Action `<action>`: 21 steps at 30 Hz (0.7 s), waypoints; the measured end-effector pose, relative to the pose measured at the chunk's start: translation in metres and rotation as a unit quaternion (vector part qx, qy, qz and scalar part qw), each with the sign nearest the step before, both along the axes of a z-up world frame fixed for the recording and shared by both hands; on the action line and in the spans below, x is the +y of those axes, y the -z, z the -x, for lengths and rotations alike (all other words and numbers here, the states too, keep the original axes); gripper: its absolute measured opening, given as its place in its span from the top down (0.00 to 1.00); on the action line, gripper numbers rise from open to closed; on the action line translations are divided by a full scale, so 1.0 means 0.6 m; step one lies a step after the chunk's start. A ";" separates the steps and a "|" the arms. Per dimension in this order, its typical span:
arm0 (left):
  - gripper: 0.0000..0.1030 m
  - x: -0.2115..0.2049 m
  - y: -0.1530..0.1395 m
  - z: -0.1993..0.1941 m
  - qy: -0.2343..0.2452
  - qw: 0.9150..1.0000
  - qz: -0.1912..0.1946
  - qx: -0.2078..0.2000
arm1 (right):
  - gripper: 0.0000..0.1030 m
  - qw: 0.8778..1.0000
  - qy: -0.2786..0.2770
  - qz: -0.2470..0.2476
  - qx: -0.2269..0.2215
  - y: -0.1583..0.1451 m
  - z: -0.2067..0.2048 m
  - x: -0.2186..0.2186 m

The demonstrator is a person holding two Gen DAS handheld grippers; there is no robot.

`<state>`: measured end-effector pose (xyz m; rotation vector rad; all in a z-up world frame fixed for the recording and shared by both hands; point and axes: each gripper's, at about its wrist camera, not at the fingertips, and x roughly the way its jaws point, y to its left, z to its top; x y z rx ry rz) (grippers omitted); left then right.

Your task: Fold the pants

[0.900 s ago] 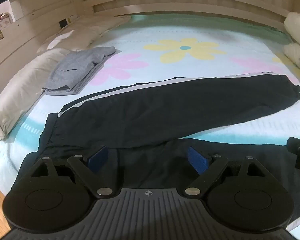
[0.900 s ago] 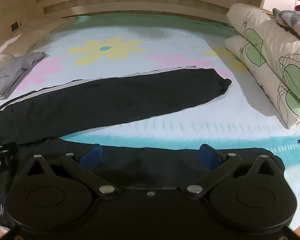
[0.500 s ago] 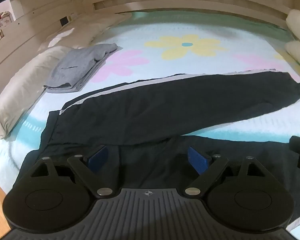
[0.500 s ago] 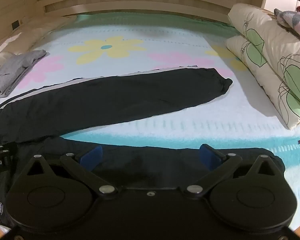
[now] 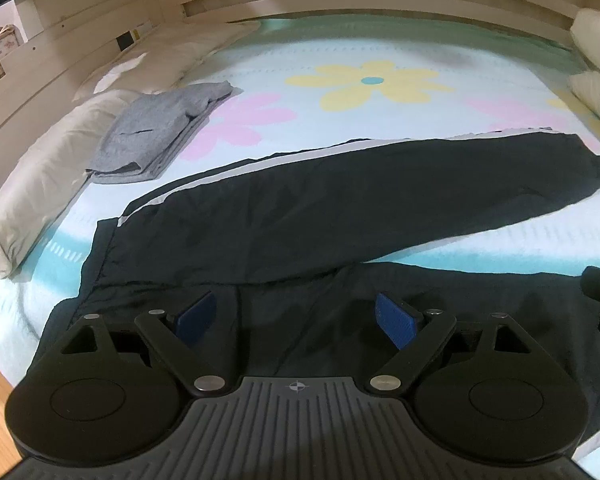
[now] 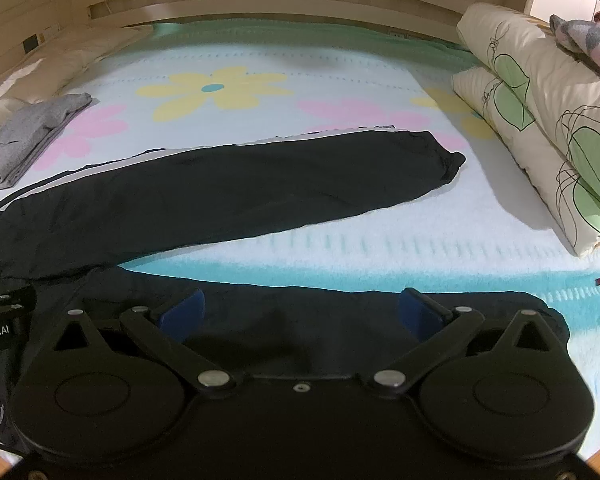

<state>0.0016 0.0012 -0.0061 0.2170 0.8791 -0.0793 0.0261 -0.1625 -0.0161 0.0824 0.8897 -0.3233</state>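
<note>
We've got the black pants [image 5: 340, 200] spread flat across the flowery bed [image 6: 340, 64], one leg angled away. Left tool [image 5: 296, 318] and right tool [image 6: 300, 312] both hover over the near leg, jaws wide, gripping nothing.

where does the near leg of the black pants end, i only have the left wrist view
observer: the near leg ends at its cuff, just right of the right gripper.
operator: is that gripper holding it
observer: no, its jaws stand wide open and the pads are not pressing the fabric.
operator: anything past the cuff
observer: leaf-print pillows are stacked there, with a pink and grey cloth on top.
</note>
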 end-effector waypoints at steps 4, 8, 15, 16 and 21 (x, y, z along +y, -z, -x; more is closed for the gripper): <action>0.16 -0.001 -0.001 0.003 0.004 1.000 0.007 -0.006 | 0.00 1.000 -0.001 -0.001 0.000 0.004 0.002 0.000; 0.15 0.000 -0.002 0.003 0.008 1.000 0.011 -0.007 | 0.00 1.000 -0.003 -0.001 0.002 0.005 0.002 -0.002; 0.15 -0.001 -0.001 0.000 0.009 1.000 0.017 -0.001 | 0.00 1.000 -0.003 0.002 0.003 0.006 0.002 0.001; 0.15 -0.001 0.001 0.000 0.009 1.000 0.019 0.001 | 0.00 1.000 -0.003 0.002 0.004 0.006 0.003 0.001; 0.15 0.001 0.002 0.000 0.010 1.000 0.022 0.006 | 0.00 1.000 -0.004 0.002 0.007 0.009 0.001 0.001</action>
